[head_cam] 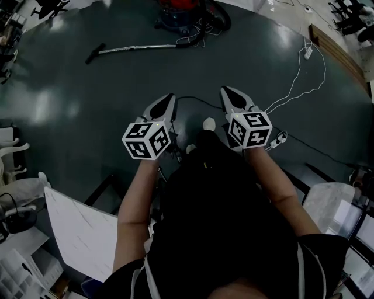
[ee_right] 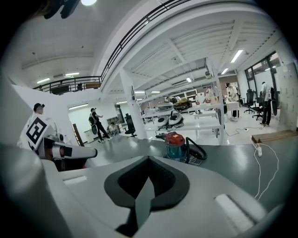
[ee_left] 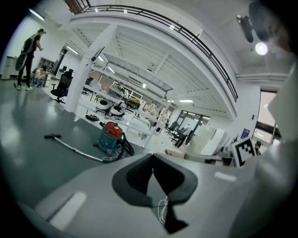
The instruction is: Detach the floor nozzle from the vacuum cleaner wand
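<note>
The vacuum cleaner stands well ahead of you. Its wand runs leftward, with the floor nozzle at its end, far ahead-left of your left gripper. That one and your right gripper are both closed, holding nothing.

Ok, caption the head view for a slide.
Left gripper and right gripper, both shut and empty, face the vacuum cleaner and wand across the floor.
</note>
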Available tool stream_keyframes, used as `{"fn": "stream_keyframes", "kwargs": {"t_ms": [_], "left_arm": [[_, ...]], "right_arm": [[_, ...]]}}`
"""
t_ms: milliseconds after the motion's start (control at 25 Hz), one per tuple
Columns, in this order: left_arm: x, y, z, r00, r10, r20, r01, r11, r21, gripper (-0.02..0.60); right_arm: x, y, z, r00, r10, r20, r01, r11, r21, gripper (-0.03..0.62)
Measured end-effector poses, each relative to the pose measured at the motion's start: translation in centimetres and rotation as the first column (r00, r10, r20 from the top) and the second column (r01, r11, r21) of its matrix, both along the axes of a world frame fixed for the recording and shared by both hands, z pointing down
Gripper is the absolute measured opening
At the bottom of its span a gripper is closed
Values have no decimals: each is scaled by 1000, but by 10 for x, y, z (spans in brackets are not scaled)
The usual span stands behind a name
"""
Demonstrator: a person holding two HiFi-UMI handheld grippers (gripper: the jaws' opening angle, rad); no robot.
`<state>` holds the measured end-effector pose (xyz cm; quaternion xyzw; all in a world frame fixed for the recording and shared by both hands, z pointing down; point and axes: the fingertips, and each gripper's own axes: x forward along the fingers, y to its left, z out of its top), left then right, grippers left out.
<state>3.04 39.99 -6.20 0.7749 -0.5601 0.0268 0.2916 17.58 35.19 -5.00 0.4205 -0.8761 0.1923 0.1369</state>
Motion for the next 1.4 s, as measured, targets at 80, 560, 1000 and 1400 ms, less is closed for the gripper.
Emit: {"fn": "stream_keyframes", "kwargs": {"t_ms": [80,560,1000,1400], "left_arm": [[0,-11,2,1000,-3,8,3,1000,-3,9],[19,-112,-1,999,-19,40,19,1000,-4,9],[26,-152,19,997,-35,69,40,997,-68,9],[25,-179,30,997,-10,77,18,994,-109,9]], "right_arm": [[-4,-11,-1,1000,-15,11,15,1000,8,-5],[-4,-98,1,986,-166,-1,165,984,61,-3],[8,-148,32,981,-193,-20,193,981,-11,-3],[4,-164,52,976,-216,-18,214,974,-75,-3]]}}
